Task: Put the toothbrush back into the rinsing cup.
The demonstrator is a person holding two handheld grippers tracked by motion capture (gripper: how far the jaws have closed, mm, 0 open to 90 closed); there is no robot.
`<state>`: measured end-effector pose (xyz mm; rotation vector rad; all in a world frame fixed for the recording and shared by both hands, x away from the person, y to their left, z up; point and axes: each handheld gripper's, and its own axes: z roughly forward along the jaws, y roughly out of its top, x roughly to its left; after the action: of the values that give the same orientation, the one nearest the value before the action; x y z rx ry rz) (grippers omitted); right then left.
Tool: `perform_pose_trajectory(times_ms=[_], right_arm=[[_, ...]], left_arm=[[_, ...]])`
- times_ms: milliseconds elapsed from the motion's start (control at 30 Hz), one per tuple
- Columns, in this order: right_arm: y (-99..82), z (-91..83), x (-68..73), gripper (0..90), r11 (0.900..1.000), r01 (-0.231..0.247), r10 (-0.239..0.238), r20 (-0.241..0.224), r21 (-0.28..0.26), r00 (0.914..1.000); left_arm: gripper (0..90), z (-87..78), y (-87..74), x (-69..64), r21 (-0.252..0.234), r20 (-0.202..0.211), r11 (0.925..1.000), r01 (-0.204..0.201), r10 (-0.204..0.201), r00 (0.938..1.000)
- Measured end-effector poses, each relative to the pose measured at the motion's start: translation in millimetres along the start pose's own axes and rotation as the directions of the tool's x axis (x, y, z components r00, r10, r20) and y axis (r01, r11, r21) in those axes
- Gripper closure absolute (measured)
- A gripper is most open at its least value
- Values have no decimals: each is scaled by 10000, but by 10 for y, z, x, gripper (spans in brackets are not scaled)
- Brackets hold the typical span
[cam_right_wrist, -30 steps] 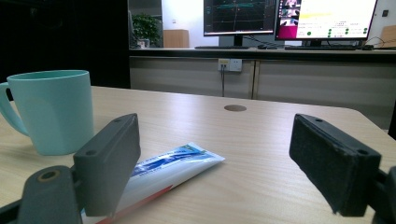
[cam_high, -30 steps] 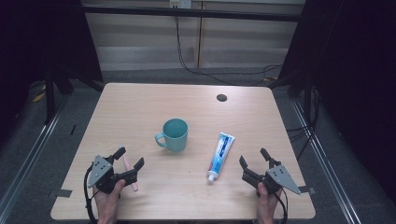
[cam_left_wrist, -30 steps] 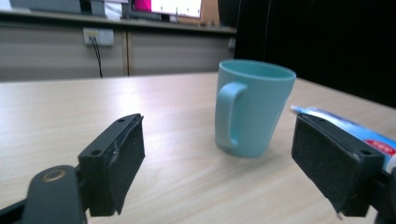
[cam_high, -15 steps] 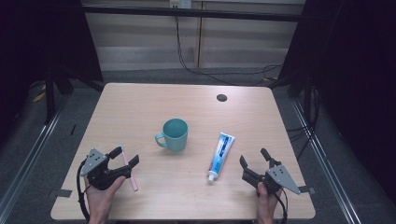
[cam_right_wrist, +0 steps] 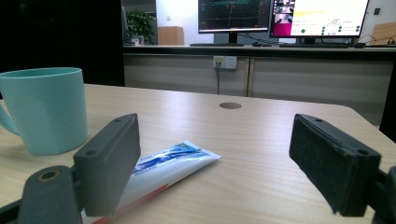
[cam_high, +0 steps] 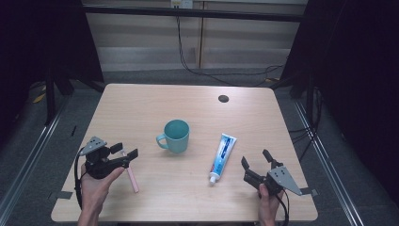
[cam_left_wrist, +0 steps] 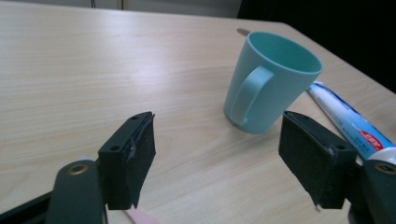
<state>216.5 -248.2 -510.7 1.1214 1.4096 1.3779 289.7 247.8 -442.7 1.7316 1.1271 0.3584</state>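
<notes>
Two grippers work over one pale wooden desk (cam_high: 141, 108), the largest thing here, with a small round dark hole (cam_high: 223, 98) near its far edge, well beyond both grippers.

Next in size is the teal mug (cam_high: 177, 135), upright on the desk, ahead of the left gripper (cam_high: 123, 155) and toward the right gripper's side; its handle points back toward the left gripper. In the left gripper view the mug (cam_left_wrist: 268, 79) stands beyond the gap between the jaws, nearer the right-hand jaw, apart from both.

The left gripper is raised off the desk in the person's left hand (cam_high: 96, 186), jaws pointing toward the mug. Its jaws stand apart with nothing between the pads; they have just been closing a little.

The right gripper (cam_high: 258, 159) sits low at the near edge of the desk in the right hand (cam_high: 268, 202), jaws spread wide and holding nothing.

The toothpaste tube (cam_high: 222, 154) lies flat just ahead of the right gripper, off toward its left jaw, cap end nearest the person. In the right gripper view the tube (cam_right_wrist: 168, 163) runs behind the left jaw without touching it.

Smallest is the pink toothbrush (cam_high: 131, 173), lying flat on the desk just below and beside the left gripper's jaws, untouched; its tip (cam_left_wrist: 142, 217) peeks in at the bottom of the left gripper view.
</notes>
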Motion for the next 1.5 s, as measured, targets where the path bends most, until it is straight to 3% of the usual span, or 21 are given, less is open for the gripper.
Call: perform_pose_trajectory(times_ms=[133,300,400,433,467,533,600,767,800,1033,1133,1200,1267,1300,1467,1500], right_arm=[[-1,0,-1,158,10000,-25,25,-31,-30,10000],[-1,-1,-2,158,10000,-50,50,-13,-37,10000],[-1,0,-2,158,10000,-45,45,-20,-35,10000],[-1,0,-2,158,10000,-52,52,-16,-30,10000],[-1,0,-2,158,10000,-52,52,-16,-30,10000],[-1,-1,-2,158,10000,-58,58,-8,-33,10000],[-1,0,-3,158,10000,-67,67,-8,-32,10000],[-1,-1,-5,158,10000,-72,72,-4,-47,10000],[-1,-1,-3,158,10000,-65,64,-6,-35,10000],[0,1,-1,158,10000,-37,37,-4,-23,10000],[-1,-2,-1,158,10000,-28,28,0,-45,10000],[-1,-1,-1,158,10000,-36,36,-3,-42,10000],[-1,-3,0,158,10000,-28,28,-11,-37,10000],[-1,-1,-1,158,10000,-26,26,-14,-39,10000],[-2,-5,-2,158,10000,-41,40,-67,-54,10000],[-2,-6,-1,158,10000,-31,31,-88,-57,10000]], left_arm=[[317,21,68,52,721,-10,9973,135,-135,9999],[382,58,144,107,1568,16,9870,342,-349,9994],[407,73,171,142,2092,34,9771,389,-405,9992],[417,86,180,159,2401,-148,9693,534,-513,9986],[419,86,180,159,2401,-148,9693,534,-513,9986],[422,98,190,187,2680,-195,9610,688,-660,9976],[433,125,186,211,2790,-164,9576,716,-698,9974],[465,173,170,237,3590,-268,9280,1001,-970,9949],[477,165,175,245,3560,-286,9283,1071,-1037,9942],[527,164,165,289,4018,-460,9069,1269,-1184,9919],[530,194,133,332,4387,-634,8866,1465,-1321,9892],[520,192,133,365,4558,-795,8720,1785,-1599,9839],[493,206,133,383,4861,-1237,8464,2177,-1800,9759],[497,216,135,401,4988,-1349,8375,2233,-1795,9745],[535,273,149,416,5442,-1593,8032,2424,-1847,9698],[546,297,165,414,5656,-1616,7868,2470,-1879,9688]])
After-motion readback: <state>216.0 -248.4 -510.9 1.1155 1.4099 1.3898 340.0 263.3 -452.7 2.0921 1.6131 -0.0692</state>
